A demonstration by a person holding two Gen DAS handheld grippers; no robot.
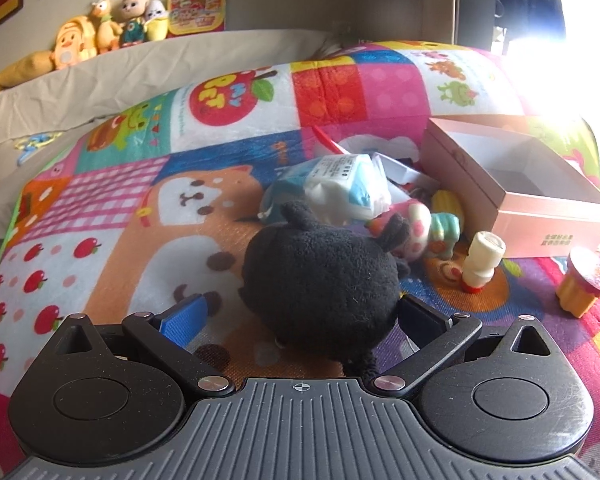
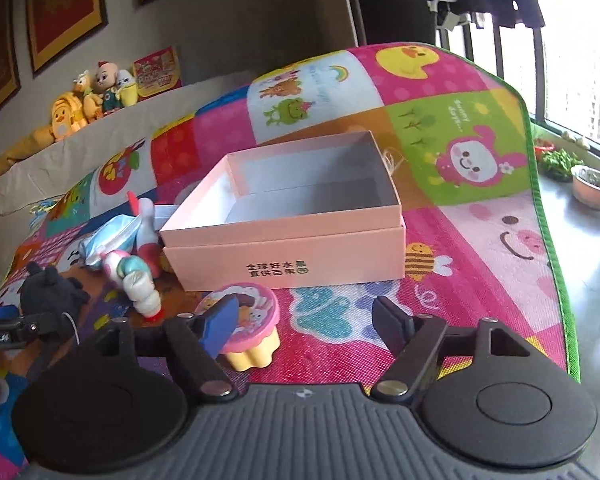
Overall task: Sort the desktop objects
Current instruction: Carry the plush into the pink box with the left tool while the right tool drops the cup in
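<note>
Gripping a black plush toy (image 1: 320,280), the left gripper (image 1: 300,312) has its fingers (image 1: 184,316) pressed against the toy's sides, one blue pad on the left and a black one on the right. The toy fills the space between them, above the colourful patchwork mat (image 1: 112,208).

The right gripper (image 2: 304,316) stands with its fingers (image 2: 220,324) parted and nothing between them. Its blue finger sits in front of a small yellow jelly cup (image 2: 252,344) with a pink printed lid, which rests on the mat just off to the left of the gap.

Just beyond the cup stands an open pink cardboard box (image 2: 284,252), its inside bare and white, with dark printed characters on the near wall. To the box's left lies a cluster of small things: a white bottle with a red cap (image 1: 480,264) tilted on the mat, a small painted figurine (image 1: 428,232), and a pale blue-and-white soft packet (image 1: 340,188).

At the far edge, a row of stuffed dolls (image 1: 112,28) lines a beige ledge against the wall.
</note>
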